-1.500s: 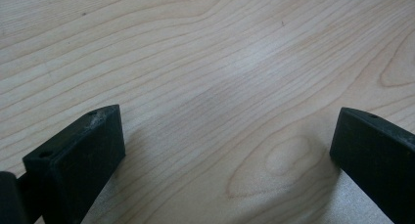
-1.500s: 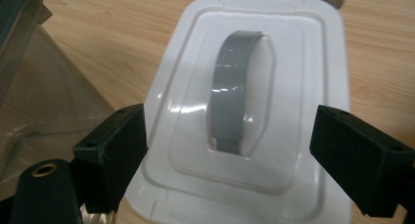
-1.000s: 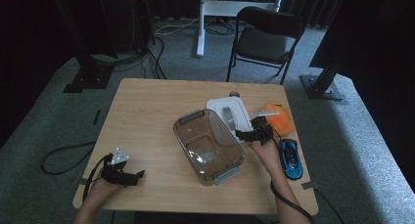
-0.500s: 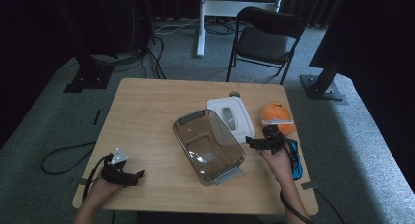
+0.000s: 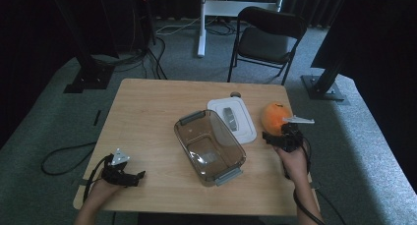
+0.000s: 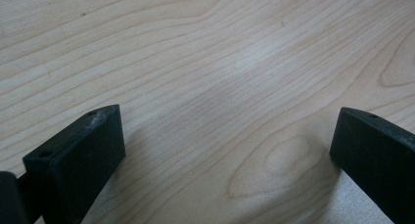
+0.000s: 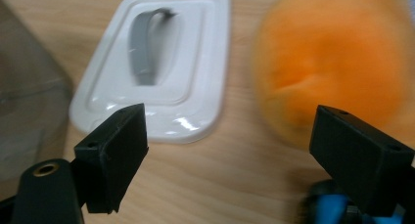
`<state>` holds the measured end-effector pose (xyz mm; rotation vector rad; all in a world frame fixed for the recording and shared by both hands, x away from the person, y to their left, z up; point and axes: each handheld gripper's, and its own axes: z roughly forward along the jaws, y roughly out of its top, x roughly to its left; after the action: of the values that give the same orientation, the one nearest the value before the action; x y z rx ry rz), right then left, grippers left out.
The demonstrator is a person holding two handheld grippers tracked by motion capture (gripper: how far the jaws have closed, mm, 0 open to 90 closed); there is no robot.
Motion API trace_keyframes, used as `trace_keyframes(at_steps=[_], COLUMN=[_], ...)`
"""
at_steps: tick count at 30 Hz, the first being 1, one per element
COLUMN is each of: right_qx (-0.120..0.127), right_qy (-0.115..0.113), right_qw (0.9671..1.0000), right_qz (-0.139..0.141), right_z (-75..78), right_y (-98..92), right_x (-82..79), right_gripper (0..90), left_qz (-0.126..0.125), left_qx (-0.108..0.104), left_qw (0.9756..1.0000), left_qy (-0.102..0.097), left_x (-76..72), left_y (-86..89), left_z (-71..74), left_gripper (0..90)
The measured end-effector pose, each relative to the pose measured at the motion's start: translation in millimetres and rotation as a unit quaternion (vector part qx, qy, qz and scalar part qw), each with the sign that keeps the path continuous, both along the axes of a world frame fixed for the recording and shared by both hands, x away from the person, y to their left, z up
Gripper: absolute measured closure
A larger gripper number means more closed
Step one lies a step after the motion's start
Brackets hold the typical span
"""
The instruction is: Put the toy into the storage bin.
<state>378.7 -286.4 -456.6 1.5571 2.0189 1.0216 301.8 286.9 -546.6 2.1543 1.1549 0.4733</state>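
Right tongs open-jawed, just short of round fuzzy orange plush toy near worktop's right edge, glossy white rectangular lid beside it, clear plastic container mid-worktop, left tongs open over bare pale woodgrain near front-left corner.

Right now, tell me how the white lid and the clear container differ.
The white lid is opaque and lies flat, with a grey handle; the clear container is see-through, deep and open-topped, with grey end clips. The lid is smaller than the container. Both are rounded rectangles sitting on the table, edges touching.
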Motion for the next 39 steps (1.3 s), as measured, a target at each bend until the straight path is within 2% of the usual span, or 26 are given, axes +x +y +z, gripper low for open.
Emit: trace_keyframes(at_steps=[6, 8, 10, 14, 20, 31, 32, 39], right_qx=[0.005, 0.008, 0.012, 0.026, 0.033, 0.017, 0.007, -0.007], right_qy=[-0.002, 0.000, 0.005, 0.011, 0.021, 0.043, 0.050, 0.046], right_qw=[0.9995, 0.9995, 0.9990, 0.9984, 0.9972, 0.9964, 0.9963, 0.9971], right_qz=[-0.030, -0.032, -0.042, -0.049, -0.064, -0.071, -0.070, -0.060], right_z=[7.7, 8.3, 8.9, 9.5, 7.3, -1.6, -5.3, -14.2], right_y=[-24.2, -27.5, -36.1, -44.6, -52.1, -49.0, -46.5, -40.6], right_x=[12.8, 15.8, 26.1, 39.9, 58.7, 79.4, 83.1, 84.9], right_gripper=[14.4, 14.5, 14.5, 14.6, 16.3, 16.3, 16.3, 20.4], left_qz=[0.000, 0.000, 0.000, 0.000, 0.000, 0.000, 0.000, 0.000], left_qx=[0.000, 0.000, 0.000, 0.000, 0.000, 0.000, 0.000, 0.000], left_qw=[1.0000, 1.0000, 1.0000, 1.0000, 1.0000, 1.0000, 1.0000, 1.0000], left_qy=[0.000, 0.000, 0.000, 0.000, 0.000, 0.000, 0.000, 0.000], left_x=[0.0, 0.0, 0.0, 0.0, 0.0, 0.0, 0.0, 0.0], left_y=[0.0, 0.0, 0.0, 0.0, 0.0, 0.0, 0.0, 0.0], left_z=[0.0, 0.0, 0.0, 0.0, 0.0, 0.0, 0.0, 0.0], left_gripper=[0.2, 0.2, 0.2, 0.2, 0.2, 0.2, 0.2, 0.2])
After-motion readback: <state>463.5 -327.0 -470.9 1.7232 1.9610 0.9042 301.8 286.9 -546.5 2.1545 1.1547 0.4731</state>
